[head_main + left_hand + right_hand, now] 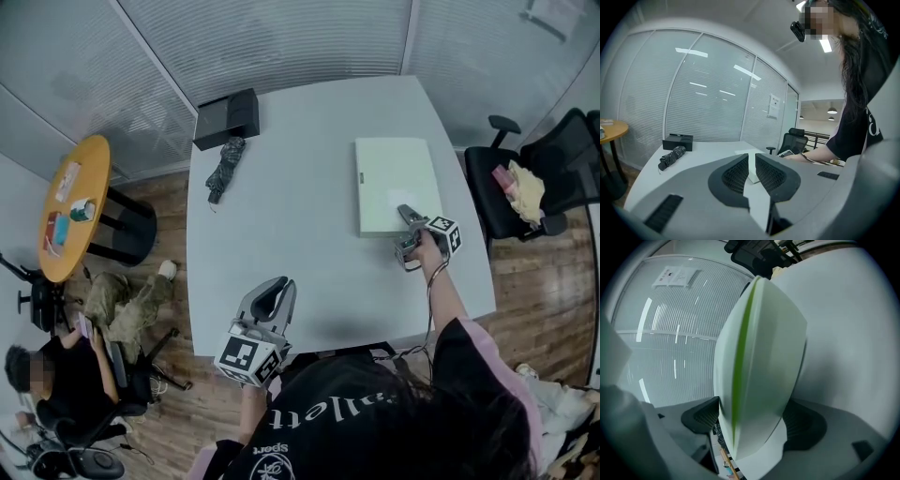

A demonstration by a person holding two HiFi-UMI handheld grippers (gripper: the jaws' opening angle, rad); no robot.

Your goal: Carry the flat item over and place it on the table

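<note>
White table (281, 169) fills the room, and the pale green flat item (394, 183) lies flat on its right side. Right gripper (405, 216) sits at the item's near edge, jaws spread wide, that edge loose between them. Left gripper (275, 291) hovers over the table's near side, jaws drawn together, empty.

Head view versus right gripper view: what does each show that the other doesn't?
Head view only: the whole white table, with the folded dark umbrella, the black box and the left hand-held gripper. Right gripper view only: the bright green stripe along the edge of the pale green flat board, and a gap at one pad, so those jaws stand open round the board. Both: the board lying on the table, with the right hand-held gripper at its near corner.
</note>
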